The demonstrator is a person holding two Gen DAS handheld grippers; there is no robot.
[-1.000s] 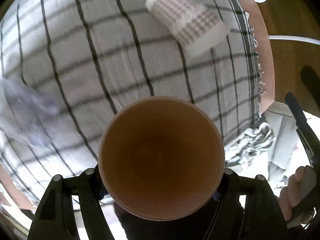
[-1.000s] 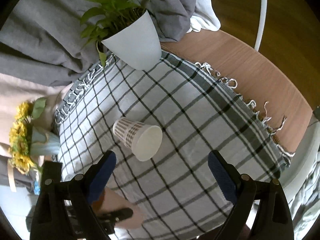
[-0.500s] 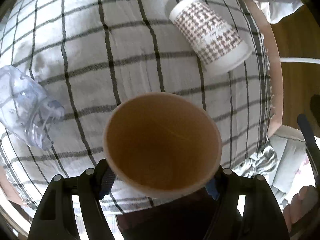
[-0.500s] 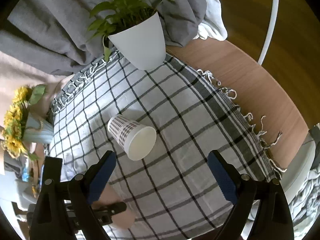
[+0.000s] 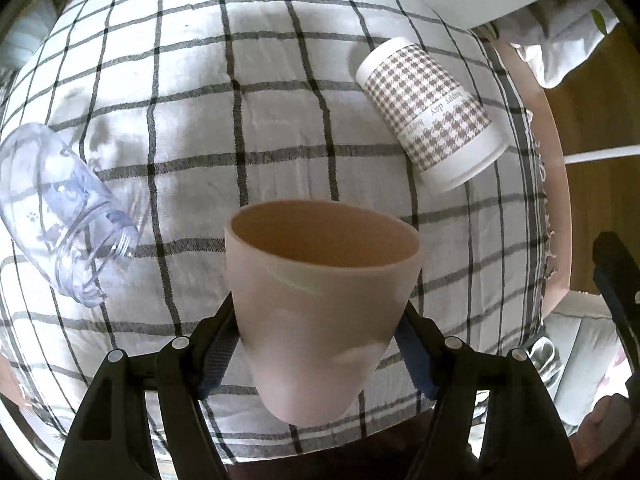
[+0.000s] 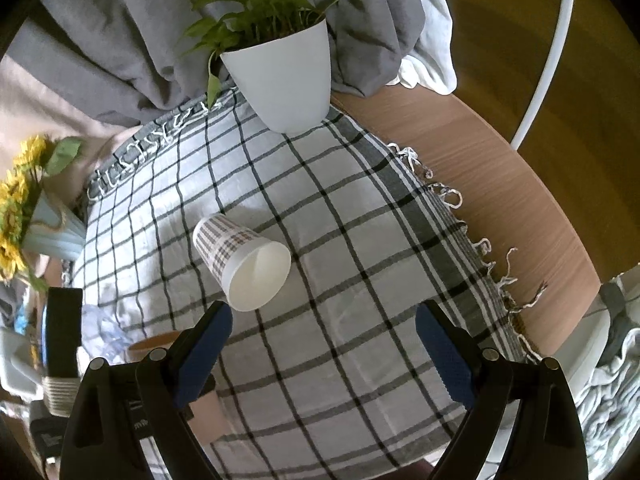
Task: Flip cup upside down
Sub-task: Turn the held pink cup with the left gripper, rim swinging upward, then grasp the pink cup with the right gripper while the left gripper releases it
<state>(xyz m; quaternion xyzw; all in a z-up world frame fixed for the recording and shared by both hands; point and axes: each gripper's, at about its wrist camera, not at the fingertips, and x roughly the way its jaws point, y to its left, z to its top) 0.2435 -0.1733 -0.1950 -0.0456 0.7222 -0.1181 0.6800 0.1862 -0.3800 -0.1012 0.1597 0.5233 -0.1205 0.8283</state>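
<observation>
Left wrist view
Left gripper [image 5: 318, 344]: closed on the pink cup [image 5: 320, 300], one blue-padded finger pressed to each side of its lower wall.
Pink cup: held above the checked cloth [image 5: 200, 128], mouth open and tipped away from the camera, base nearest the lens. It touches neither the cloth nor the other vessels.
Paper cup [image 5: 430, 110]: houndstooth print, lying on its side on the cloth to the upper right, well apart from the pink cup.
Clear jar [image 5: 64, 216]: lying on its side at the left of the cloth, mouth turned towards the middle.
Right edge: part of a dark gripper with blue padding shows there; its state cannot be told from this view.

Right wrist view
Right gripper [image 6: 324, 348]: jaws spread wide, nothing between them, held above the near part of the checked cloth [image 6: 360, 260].
Paper cup [image 6: 242, 264]: on its side, open mouth facing the camera, just beyond the left finger.
Pink cup [image 6: 154, 346]: only a portion of rim shows at lower left, behind the left finger.
Potted plant [image 6: 286, 72]: white pot, upright, at the far edge of the cloth.
Sunflowers [image 6: 16, 208]: in a pale vase at far left.
Table [image 6: 480, 168]: wooden, bare beyond the fringe on the right.
</observation>
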